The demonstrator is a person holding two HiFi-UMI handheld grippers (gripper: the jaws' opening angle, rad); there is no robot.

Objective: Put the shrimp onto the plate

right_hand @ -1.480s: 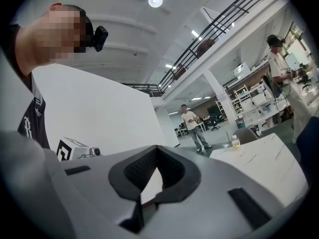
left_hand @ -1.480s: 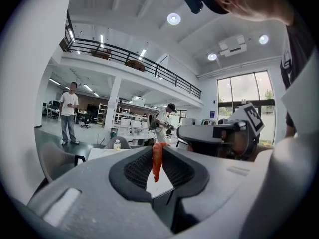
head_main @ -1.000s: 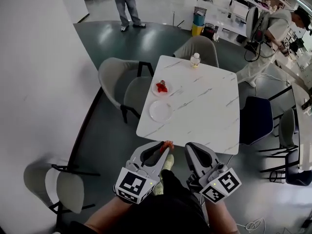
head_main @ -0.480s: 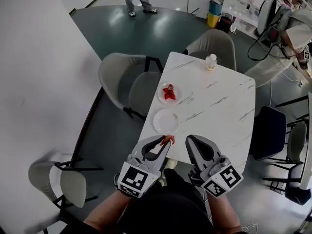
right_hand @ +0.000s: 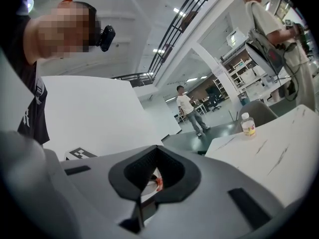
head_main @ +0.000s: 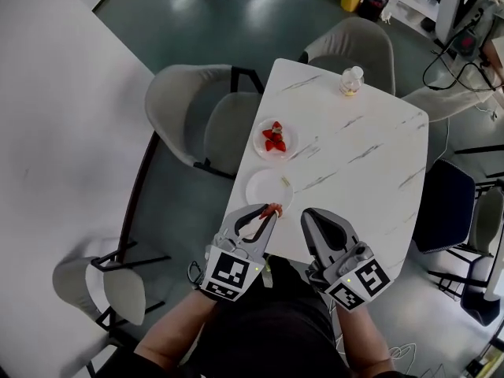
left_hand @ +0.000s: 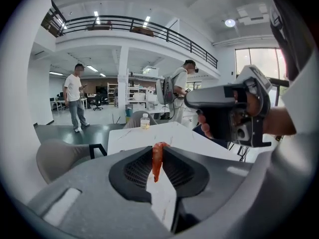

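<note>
The left gripper (head_main: 268, 212) is closed narrow on a shrimp (head_main: 272, 209). In the left gripper view the shrimp is pinched upright between the two pads. Its upper end pokes above the tips and its tail tapers down into the gap.

Just ahead of that gripper lies an empty white plate (head_main: 264, 186) on the marble-patterned desk (head_main: 370, 172). In the head view the shrimp overlaps the plate's near rim, but its height above the rim cannot be told. In the left gripper view the plate is hidden behind the gripper's own body. Farther ahead, a second plate (head_main: 290, 145) carries red shrimps (head_main: 274, 138), but how many is hard to make out. Well ahead and to the right, near the desk's far edge, stands a small clear bottle (head_main: 351, 80).

The right gripper (head_main: 309, 215) is held just to the right of the left one, at the desk's near edge. Its jaws are closed together on nothing. In its own view the tips meet, and the hollow behind them shows only a sliver of white and an orange-red speck, too small to name.

A grey chair (head_main: 189, 113) stands to the left of the desk, and another chair (head_main: 354, 42) beyond it is partly hidden by the desktop. In the left gripper view, two people stand far ahead: one on the open floor (left_hand: 76, 98) and one wearing a backpack (left_hand: 182, 91).
</note>
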